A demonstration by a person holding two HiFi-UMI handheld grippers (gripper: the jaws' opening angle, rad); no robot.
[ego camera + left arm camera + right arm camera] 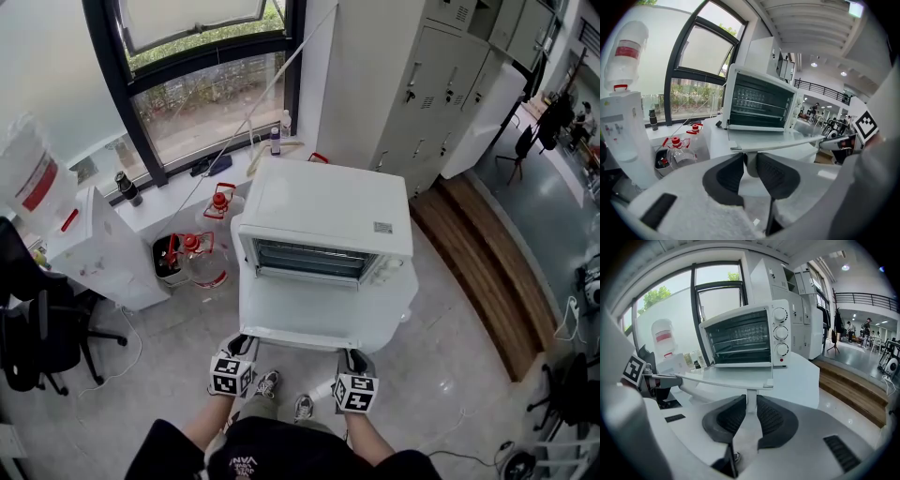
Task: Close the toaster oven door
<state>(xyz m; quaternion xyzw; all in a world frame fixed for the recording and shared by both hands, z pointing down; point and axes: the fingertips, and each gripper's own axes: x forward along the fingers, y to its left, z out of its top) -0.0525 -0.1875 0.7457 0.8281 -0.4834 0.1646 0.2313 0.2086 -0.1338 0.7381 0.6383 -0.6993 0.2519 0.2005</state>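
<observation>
A white toaster oven (323, 206) stands on a white table (398, 323) with its door (319, 314) folded down flat toward me. My left gripper (241, 352) and right gripper (352, 361) sit at the two ends of the door's front edge. In the left gripper view, the left gripper (751, 171) is shut on a white post of the door handle (751, 165) under the door (778, 139). In the right gripper view, the right gripper (751, 414) is likewise shut on a handle post (751, 400) below the door (726, 378). The oven's rack and three knobs (781, 331) show.
A water dispenser (103, 248) stands left of the table, with red-capped water jugs (192, 255) beside it. Grey lockers (441, 75) and a wooden step (487, 272) lie to the right. A black office chair (37, 328) is at the far left. My shoes (281, 394) are just under the door.
</observation>
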